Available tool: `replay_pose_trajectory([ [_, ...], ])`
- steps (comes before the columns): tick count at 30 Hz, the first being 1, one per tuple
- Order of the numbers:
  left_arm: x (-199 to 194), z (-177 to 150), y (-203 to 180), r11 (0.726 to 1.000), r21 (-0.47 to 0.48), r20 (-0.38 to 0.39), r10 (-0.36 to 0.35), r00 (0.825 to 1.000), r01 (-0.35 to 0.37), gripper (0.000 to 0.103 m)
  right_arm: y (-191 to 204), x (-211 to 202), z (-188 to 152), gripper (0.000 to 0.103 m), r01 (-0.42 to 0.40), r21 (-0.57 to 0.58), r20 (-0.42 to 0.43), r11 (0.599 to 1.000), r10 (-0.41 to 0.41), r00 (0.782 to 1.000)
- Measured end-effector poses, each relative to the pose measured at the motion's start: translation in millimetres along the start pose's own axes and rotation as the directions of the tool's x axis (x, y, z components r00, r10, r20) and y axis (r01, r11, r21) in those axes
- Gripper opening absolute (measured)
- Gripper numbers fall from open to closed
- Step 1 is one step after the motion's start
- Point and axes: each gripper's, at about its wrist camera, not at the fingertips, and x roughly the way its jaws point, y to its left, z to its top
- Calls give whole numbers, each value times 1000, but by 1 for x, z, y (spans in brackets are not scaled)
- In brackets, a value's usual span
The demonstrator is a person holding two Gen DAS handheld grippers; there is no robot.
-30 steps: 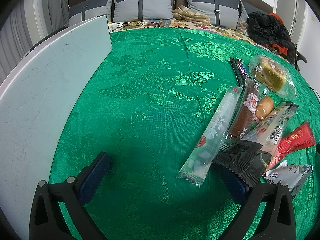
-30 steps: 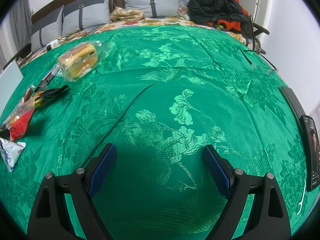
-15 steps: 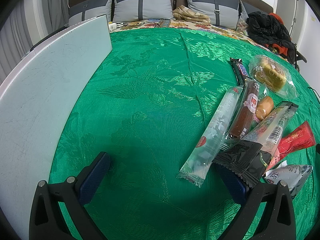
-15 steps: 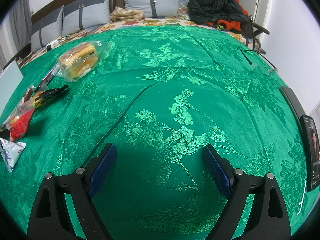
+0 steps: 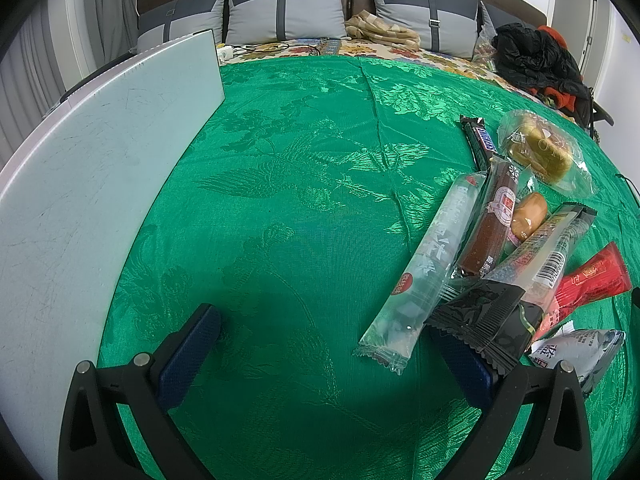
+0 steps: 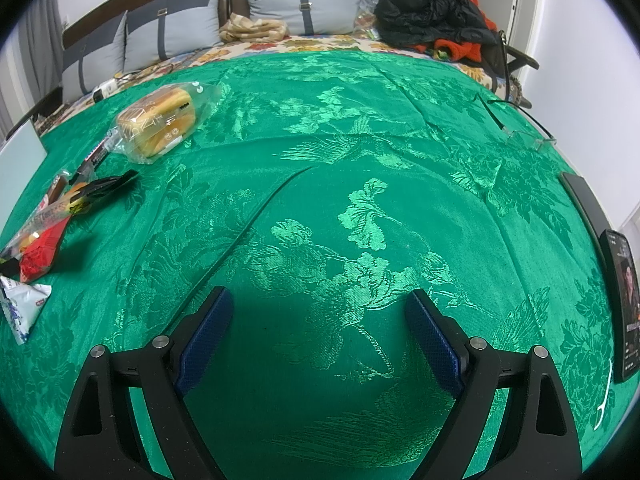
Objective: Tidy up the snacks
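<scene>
Left wrist view: the left gripper [image 5: 320, 344] hangs spread wide over the green brocade cloth [image 5: 300, 220], holding nothing, its right pad just beside the black-ended wrapper [image 5: 500, 316]. The snacks lie in a loose overlapping heap to its right: a long clear packet [image 5: 424, 268], a dark sausage stick [image 5: 490, 226], a red packet [image 5: 588, 280], a white pouch [image 5: 576, 346], a Snickers bar [image 5: 480, 140] and bagged bread [image 5: 540, 152] (farthest out). A pale board [image 5: 88, 184] lies along the left. The right gripper [image 6: 320, 336] is also spread and empty over bare cloth, well apart from the heap; a phone [image 6: 622, 304] lies at the right edge.
</scene>
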Motion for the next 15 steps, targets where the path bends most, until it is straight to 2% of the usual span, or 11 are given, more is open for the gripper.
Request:
replay_pose_trajectory([
  [15,0,0,0,1000,0,0,0,1000,0,103,0,0,0,90,0,-1,0,1000,0,1000],
])
